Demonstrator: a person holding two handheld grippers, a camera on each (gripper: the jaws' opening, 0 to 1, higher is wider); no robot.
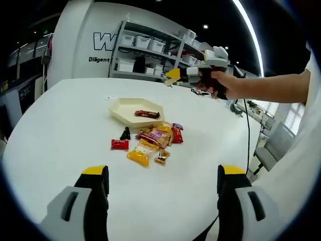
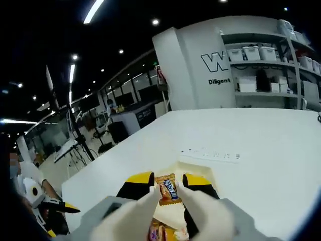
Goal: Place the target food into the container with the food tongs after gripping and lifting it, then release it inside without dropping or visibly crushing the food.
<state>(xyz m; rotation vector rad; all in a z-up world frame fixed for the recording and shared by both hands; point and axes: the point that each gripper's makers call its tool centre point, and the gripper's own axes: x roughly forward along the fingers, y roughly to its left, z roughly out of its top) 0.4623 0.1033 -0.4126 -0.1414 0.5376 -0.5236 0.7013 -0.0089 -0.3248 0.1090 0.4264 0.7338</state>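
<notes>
White round table, metal shelving with bins, black ceiling with strip lights.

White surface carrying a cream tray with a dark red wrapper. Nearby wrappers: red, black, yellow. Right claw, yellow-tipped, white tongs, around an orange-and-blue candy.

Big dark "W" on white curved wall, rest of word cut off by shelving; smaller "Diligent" below it, partly cut in right gripper view. Candy wrapper print between right jaws too small to read.
</notes>
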